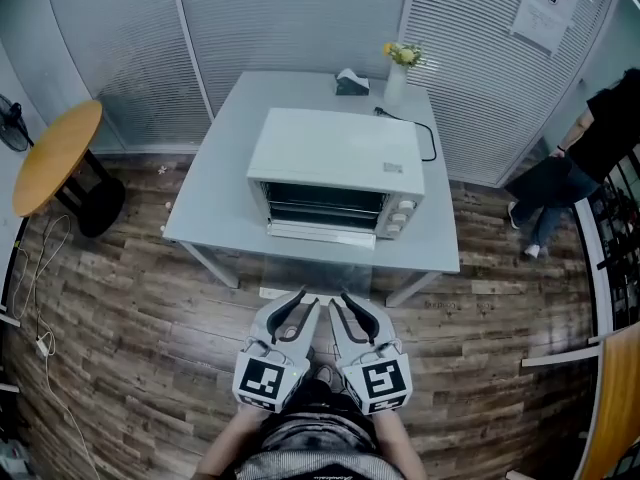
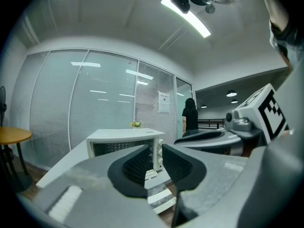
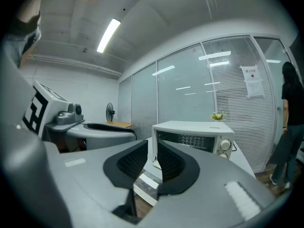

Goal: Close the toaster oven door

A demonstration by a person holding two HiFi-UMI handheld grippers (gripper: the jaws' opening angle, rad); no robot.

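Observation:
A white toaster oven (image 1: 335,173) stands on a grey table (image 1: 215,203). Its glass door (image 1: 318,266) is folded down flat and sticks out past the table's front edge. My left gripper (image 1: 305,303) and right gripper (image 1: 342,303) are side by side just in front of the door, both pointing at the oven. In the left gripper view the left gripper (image 2: 154,163) is open with nothing between its pads, and the oven (image 2: 126,144) and its door (image 2: 159,196) lie beyond. The right gripper (image 3: 153,163) is open too, facing the oven (image 3: 194,134).
A vase of yellow flowers (image 1: 400,68), a tissue box (image 1: 350,83) and the oven's black cord (image 1: 428,138) are on the table's far side. A round wooden table (image 1: 55,158) stands at the left, with a cable (image 1: 45,298) on the floor. A person (image 1: 600,138) stands at the right.

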